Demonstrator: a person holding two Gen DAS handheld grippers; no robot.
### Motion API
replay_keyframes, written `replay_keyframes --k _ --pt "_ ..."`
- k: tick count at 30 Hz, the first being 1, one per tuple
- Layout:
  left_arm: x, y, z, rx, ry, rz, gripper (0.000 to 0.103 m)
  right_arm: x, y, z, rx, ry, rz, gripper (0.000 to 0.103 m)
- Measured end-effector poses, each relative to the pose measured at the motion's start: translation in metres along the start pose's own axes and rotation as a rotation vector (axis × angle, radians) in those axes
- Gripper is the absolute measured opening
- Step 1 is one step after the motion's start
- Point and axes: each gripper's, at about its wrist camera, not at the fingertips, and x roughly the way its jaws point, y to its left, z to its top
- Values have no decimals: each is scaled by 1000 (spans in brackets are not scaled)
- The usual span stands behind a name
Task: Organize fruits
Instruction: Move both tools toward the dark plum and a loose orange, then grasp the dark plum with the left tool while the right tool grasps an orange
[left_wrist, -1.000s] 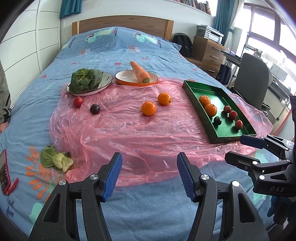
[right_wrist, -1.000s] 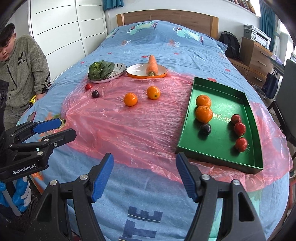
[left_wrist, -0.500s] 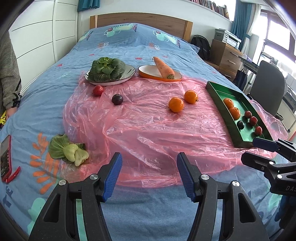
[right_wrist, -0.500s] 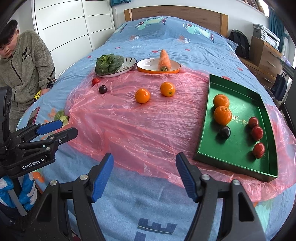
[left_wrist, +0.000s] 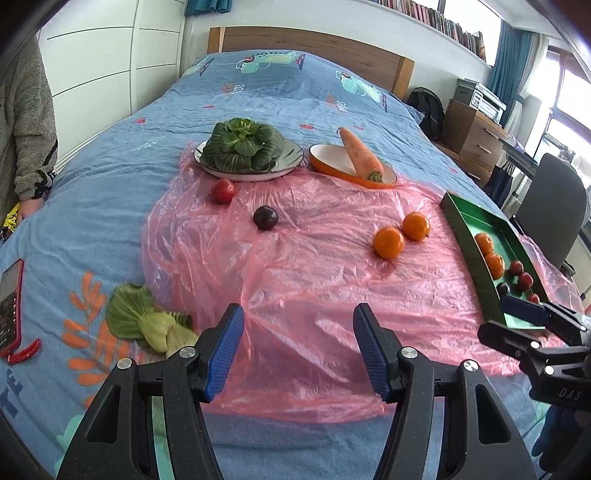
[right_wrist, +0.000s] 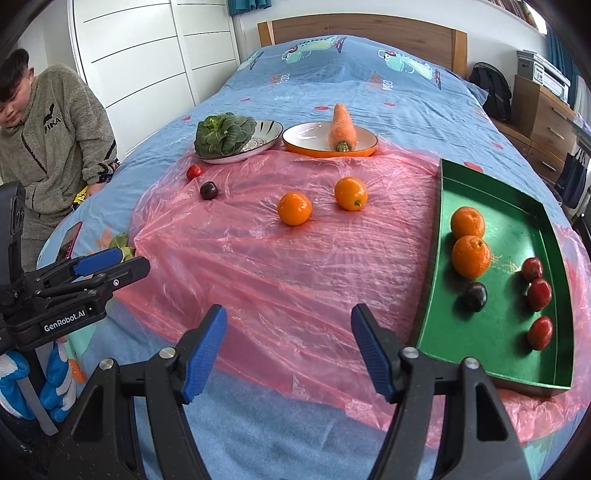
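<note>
Two fisheye wrist views from the bed's (left_wrist: 110, 192) foot, angled down, sharing seemingly everything.

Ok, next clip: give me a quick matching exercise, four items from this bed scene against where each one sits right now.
Items:
1. long orange carrot
2. dark green leafy cabbage
3. dark purple plum beside the small red tomato
4. three small red fruits

Places:
A. on the bare pink plastic sheet
B. in the green rectangular tray
C. across the orange-rimmed white dish
D. on the grey patterned plate

Pairs: 1-C, 2-D, 3-A, 4-B
</note>
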Motion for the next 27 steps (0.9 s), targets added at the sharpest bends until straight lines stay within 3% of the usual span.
replay_keyframes --k 5,11,14,20,27 --pt "21 13 44 -44 -31 -72 56 17 5 22 -29 -25 32 103" --pt "71 27 81 -23 -17 -107 55 41 2 46 -25 -51 58 103" --pt "94 31 85 2 0 -103 53 54 -4 52 -15 -52 64 103" --pt "125 36 82 12 44 -119 36 80 -11 63 -4 -49 64 103" --pt "131 44 82 -10 27 -103 35 98 -14 72 -1 -47 59 103"
